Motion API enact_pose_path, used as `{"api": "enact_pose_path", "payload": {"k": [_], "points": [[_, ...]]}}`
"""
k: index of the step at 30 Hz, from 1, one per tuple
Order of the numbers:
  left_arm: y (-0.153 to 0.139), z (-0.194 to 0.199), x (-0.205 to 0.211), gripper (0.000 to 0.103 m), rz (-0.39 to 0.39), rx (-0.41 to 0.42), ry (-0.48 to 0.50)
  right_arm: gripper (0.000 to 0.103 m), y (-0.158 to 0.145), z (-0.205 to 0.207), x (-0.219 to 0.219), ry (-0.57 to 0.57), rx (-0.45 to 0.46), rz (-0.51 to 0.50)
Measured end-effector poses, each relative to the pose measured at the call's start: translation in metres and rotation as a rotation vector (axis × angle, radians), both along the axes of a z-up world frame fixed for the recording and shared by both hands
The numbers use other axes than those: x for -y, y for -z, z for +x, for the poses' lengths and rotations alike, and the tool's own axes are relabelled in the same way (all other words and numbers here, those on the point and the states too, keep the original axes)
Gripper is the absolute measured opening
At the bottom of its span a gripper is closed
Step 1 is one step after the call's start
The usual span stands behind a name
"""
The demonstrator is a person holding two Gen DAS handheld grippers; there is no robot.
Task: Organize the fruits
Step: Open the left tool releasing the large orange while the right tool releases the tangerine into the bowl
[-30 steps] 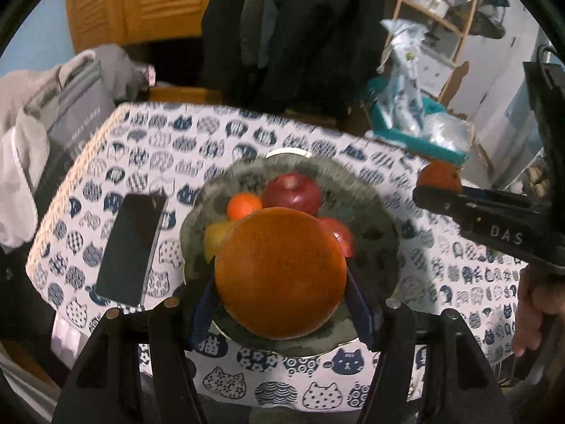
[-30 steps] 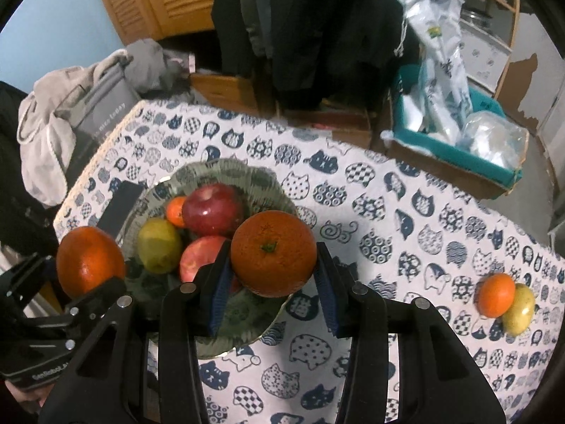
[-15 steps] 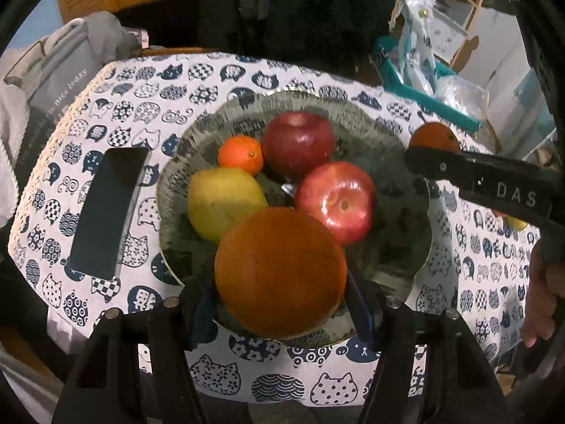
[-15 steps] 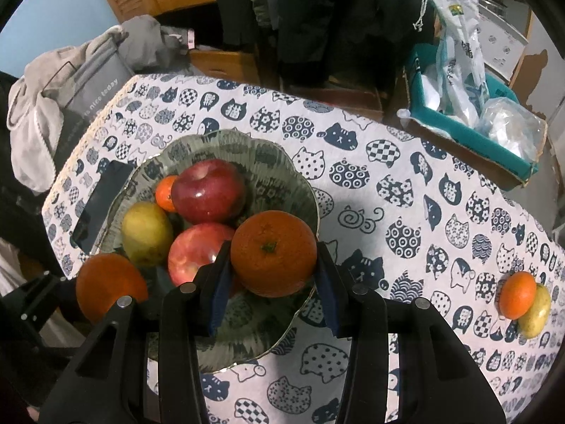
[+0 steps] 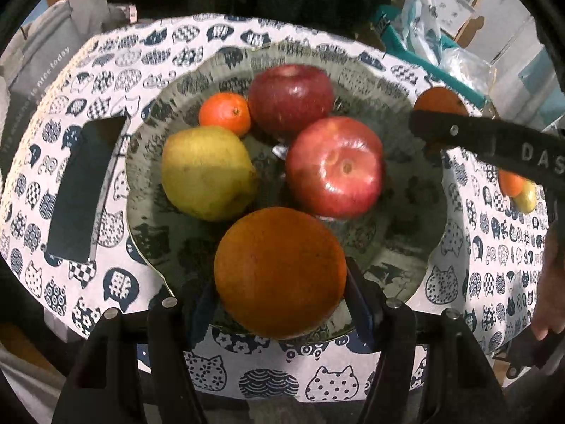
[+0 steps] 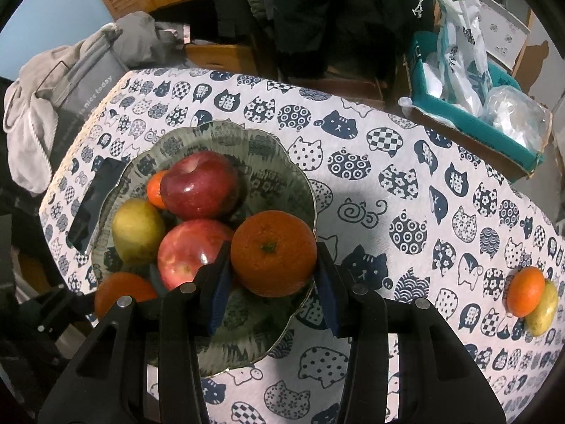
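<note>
Left hand-held gripper (image 5: 280,300) clamped on a large orange (image 5: 280,272), poised over the near rim of the green dish (image 5: 406,81). Right hand-held gripper (image 6: 272,275) gripping a second orange (image 6: 273,252) over the dish's right edge. Whether either fruit touches the dish yet, I cannot tell.

Dish already holds a dark red apple (image 5: 290,97), a lighter red apple (image 5: 335,168), a pear (image 5: 208,173) and a small mandarin (image 5: 225,113), packed close. A phone (image 5: 83,190) lies on the bench just left of the dish. Another mandarin (image 6: 525,291) and a yellow fruit (image 6: 542,309) sit touching, far right on the bench, not yet collected.

Risks (judgement): both oranges hang near the rim, so release there may let one roll off onto the cloth. Dropping onto the crowded pile could nudge the apples outward. The two tools could also collide.
</note>
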State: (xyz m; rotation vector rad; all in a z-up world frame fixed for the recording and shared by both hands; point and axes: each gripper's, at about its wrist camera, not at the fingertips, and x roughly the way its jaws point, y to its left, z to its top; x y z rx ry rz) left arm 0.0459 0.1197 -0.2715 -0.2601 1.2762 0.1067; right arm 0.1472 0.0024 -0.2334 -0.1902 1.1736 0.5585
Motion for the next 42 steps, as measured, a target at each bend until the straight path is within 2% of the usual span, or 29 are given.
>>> {"api": "enact_pose_path", "payload": {"k": [3,4,5,6,16,24,25,26,28,34,42], "points": [[-0.001,0.000,0.002,0.071,0.005,0.005,0.008,0.044,0.001,0.001,-0.001,0.000,-0.004,0.002],[-0.004,0.000,0.003,0.076,0.003,0.016,0.014,0.043,0.002,0.002,-0.002,-0.001,-0.006,0.003],[-0.007,-0.001,0.001,0.087,0.006,0.027,0.015,0.043,0.002,0.002,-0.003,-0.002,-0.007,0.003],[-0.011,-0.001,0.001,0.090,0.012,0.043,0.011,0.043,0.002,0.003,-0.003,-0.004,-0.007,0.003],[-0.035,0.002,-0.021,0.090,0.030,0.128,-0.049,0.044,0.009,0.012,-0.013,-0.003,-0.026,0.025],[-0.041,0.005,-0.046,0.090,0.045,0.166,-0.138,0.045,0.015,0.021,-0.019,-0.004,-0.051,0.043],[-0.042,0.005,-0.049,0.090,0.049,0.171,-0.146,0.050,0.014,0.022,-0.020,-0.005,-0.052,0.049],[-0.042,0.004,-0.052,0.090,0.050,0.176,-0.157,0.056,0.012,0.022,-0.020,-0.007,-0.047,0.059],[-0.045,0.004,-0.056,0.090,0.046,0.184,-0.170,0.062,0.007,0.022,-0.022,-0.008,-0.030,0.069],[-0.053,0.003,-0.059,0.090,0.048,0.212,-0.190,0.063,-0.012,0.022,-0.021,-0.007,0.010,0.077],[-0.082,0.001,-0.046,0.090,0.059,0.286,-0.169,0.066,-0.049,0.015,-0.006,0.012,0.113,0.071]]}}
